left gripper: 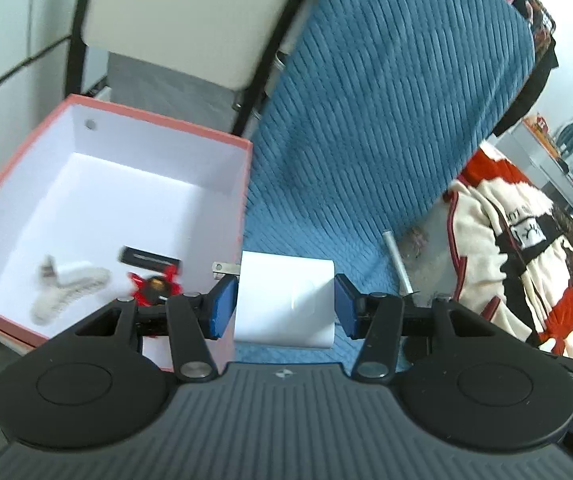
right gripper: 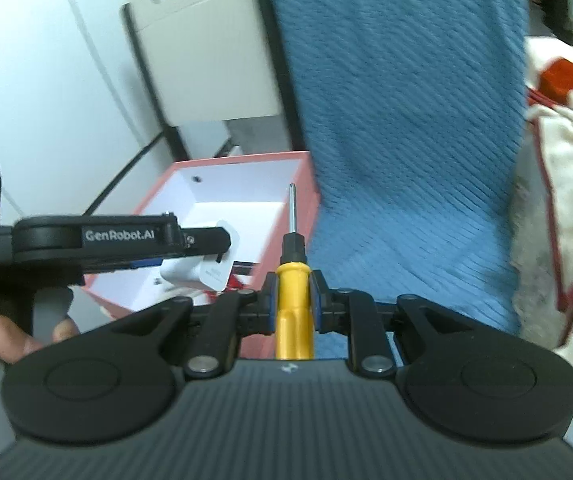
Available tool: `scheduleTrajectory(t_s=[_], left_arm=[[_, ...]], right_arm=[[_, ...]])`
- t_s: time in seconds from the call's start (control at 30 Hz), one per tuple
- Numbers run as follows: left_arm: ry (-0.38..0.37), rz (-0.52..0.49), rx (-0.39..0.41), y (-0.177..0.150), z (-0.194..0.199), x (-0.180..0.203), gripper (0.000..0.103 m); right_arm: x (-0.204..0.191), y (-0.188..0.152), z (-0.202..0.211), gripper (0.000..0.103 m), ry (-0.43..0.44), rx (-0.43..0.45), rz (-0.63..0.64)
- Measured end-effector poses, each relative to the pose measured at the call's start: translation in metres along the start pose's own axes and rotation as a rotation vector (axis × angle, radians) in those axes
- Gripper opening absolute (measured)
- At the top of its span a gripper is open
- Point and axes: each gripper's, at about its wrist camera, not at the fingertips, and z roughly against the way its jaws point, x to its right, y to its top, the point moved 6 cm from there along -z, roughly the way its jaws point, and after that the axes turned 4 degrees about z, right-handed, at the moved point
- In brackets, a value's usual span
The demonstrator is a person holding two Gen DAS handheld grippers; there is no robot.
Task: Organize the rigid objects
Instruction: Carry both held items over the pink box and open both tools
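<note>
My left gripper [left gripper: 285, 302] is shut on a white charger plug [left gripper: 284, 300], its metal prongs [left gripper: 224, 269] pointing left toward the pink box [left gripper: 190, 132]. The box holds a white hair clip [left gripper: 68, 286], a black card [left gripper: 150, 259] and a red and black spinner [left gripper: 154, 286]. My right gripper [right gripper: 294, 298] is shut on a yellow-handled screwdriver [right gripper: 293, 280], its shaft pointing forward over the box's right wall [right gripper: 306, 184]. The left gripper with the charger [right gripper: 202, 266] shows in the right wrist view, above the box.
A blue ribbed blanket [left gripper: 386, 100] covers the surface right of the box. A metal rod [left gripper: 398, 264] lies on it. A red, white and black garment [left gripper: 526, 248] lies at the right. A white cabinet [right gripper: 206, 40] stands behind the box.
</note>
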Motion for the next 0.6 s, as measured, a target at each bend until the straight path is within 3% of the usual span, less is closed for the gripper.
scheduleTrajectory(t_s=[0.3, 0.6], left_arm=[[0.078, 0.053, 0.06, 0.029, 0.045, -0.079, 0.058], [0.12, 0.103, 0.05, 0.051, 0.037, -0.148, 0.058]], right_arm=[[-0.074, 0.018, -0.028, 0.02, 0.091, 0.0, 0.077], [-0.111, 0.04, -0.081, 0.02, 0.121, -0.046, 0.091]])
